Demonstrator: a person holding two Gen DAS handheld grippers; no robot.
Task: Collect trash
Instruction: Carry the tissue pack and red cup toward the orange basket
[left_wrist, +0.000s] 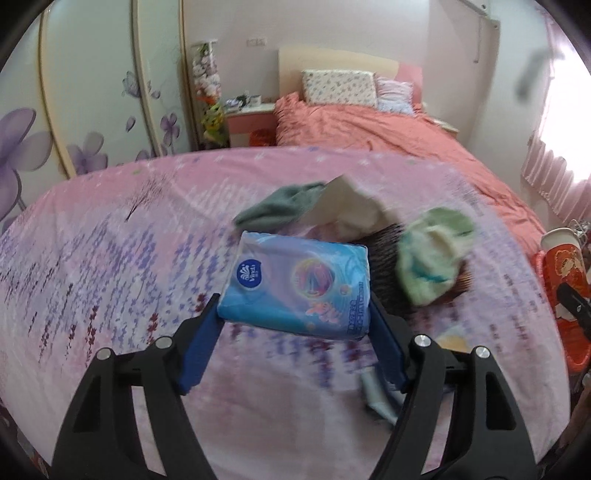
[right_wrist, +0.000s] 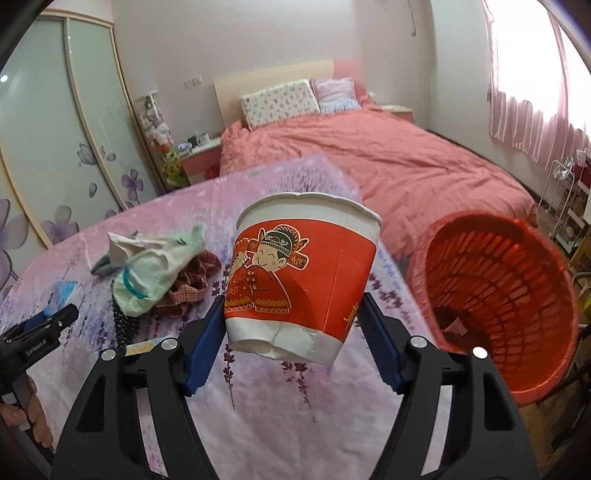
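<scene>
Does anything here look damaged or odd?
Yes. The red paper cup held in the right gripper is crumpled and creased around its white bottom edge. The clothes lie in a messy heap on the pink sheet.

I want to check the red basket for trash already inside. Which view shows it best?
The right wrist view: the basket tips its open mouth toward the camera, so its inside is visible. The left wrist view shows only a red sliver at the right edge.
</scene>
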